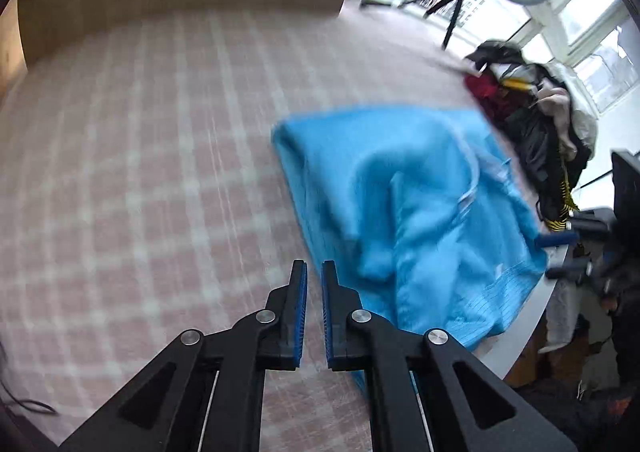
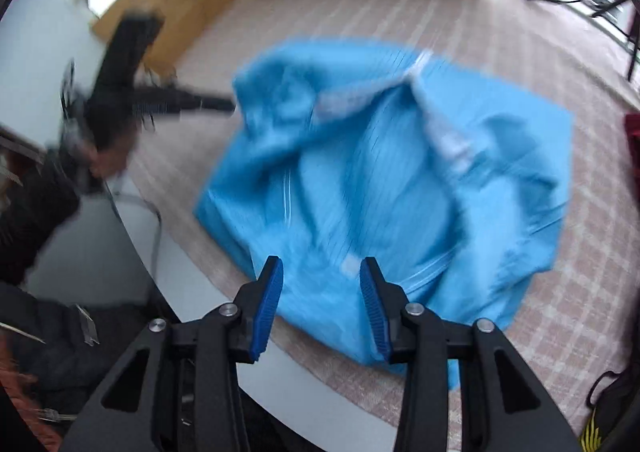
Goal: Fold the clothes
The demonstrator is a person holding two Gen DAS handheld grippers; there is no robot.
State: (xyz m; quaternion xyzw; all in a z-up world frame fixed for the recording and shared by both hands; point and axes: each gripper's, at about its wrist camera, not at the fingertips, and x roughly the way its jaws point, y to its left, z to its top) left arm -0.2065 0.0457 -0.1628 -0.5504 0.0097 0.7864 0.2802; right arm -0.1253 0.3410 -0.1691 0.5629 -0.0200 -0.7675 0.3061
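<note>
The left gripper (image 1: pixel 314 272) hangs over the pink checked cloth (image 1: pixel 140 171) that covers the table, its blue pads (image 1: pixel 301 316) nearly together with only a thin slit between them. Nothing is caught in that slit; the tips point at bare cloth just to the left of the blue garment (image 1: pixel 420 219). The right-hand finger of this gripper overlaps the garment's near edge in the left wrist view, but whether it touches the fabric cannot be told.

The right gripper (image 2: pixel 322 266) stands partly open, a clear gap between its two blue pads (image 2: pixel 267 312). Blue fabric shows through that gap, yet the pads do not press on it; the garment (image 2: pixel 400 179) lies rumpled on the checked cloth (image 2: pixel 580 292) ahead of and below the tips, with white zip and trim lines running across it and its near corner close to the table's rounded edge (image 2: pixel 192 276).

At the far right of the left wrist view a heap of dark and red clothes (image 1: pixel 536 111) sits beyond the blue garment, near the windows. In the right wrist view the left gripper appears blurred at the left, held by a hand (image 2: pixel 104 159) in a dark sleeve.
</note>
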